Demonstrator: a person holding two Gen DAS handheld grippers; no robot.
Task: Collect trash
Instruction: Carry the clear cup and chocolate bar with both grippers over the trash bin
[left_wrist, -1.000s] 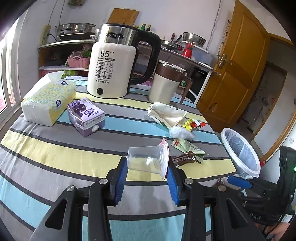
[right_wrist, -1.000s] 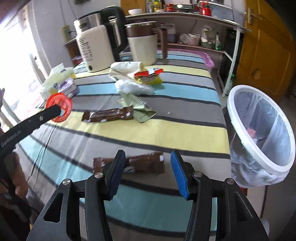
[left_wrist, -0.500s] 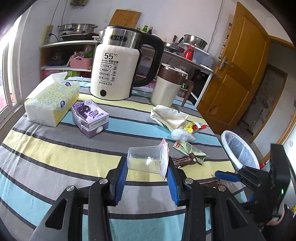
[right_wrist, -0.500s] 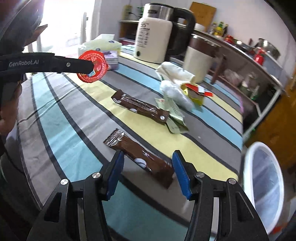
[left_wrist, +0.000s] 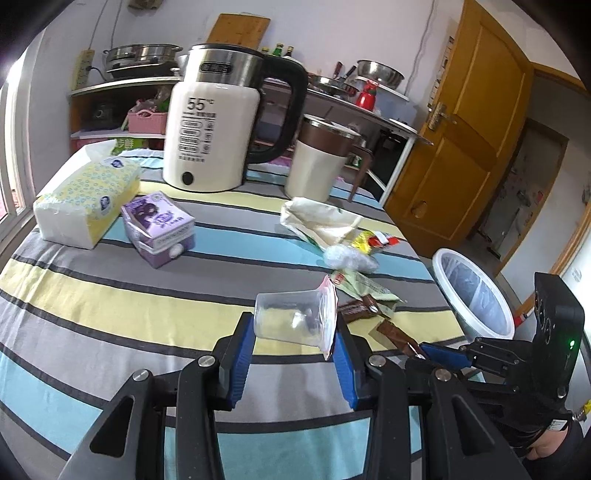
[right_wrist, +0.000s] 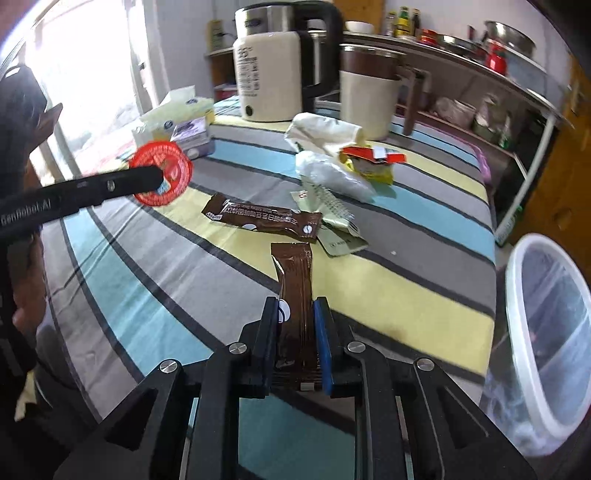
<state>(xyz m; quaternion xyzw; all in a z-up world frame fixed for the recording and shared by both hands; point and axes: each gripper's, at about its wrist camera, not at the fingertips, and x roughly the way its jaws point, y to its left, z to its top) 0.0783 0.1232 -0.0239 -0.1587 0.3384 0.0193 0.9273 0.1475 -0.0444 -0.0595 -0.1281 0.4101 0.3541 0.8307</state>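
Right wrist view shows the right gripper (right_wrist: 295, 325), its jaws just closed, pinching a brown wrapper (right_wrist: 294, 280) whose long axis runs straight ahead along the fingers, its free end over the striped tablecloth (right_wrist: 388, 269). The left gripper (left_wrist: 293, 354) clamps a clear plastic cup (left_wrist: 291, 317) lying sideways, its peeled lid to the right. Beside the table's edge stands a white bin (right_wrist: 517, 295) lined with a clear bag, its contents unclear.

You are looking at a brown wrapper (right_wrist: 295, 291) lying over the surface's (right_wrist: 406, 273) grey, yellow and blue stripes, beside a white-rimmed bin (right_wrist: 517, 295).
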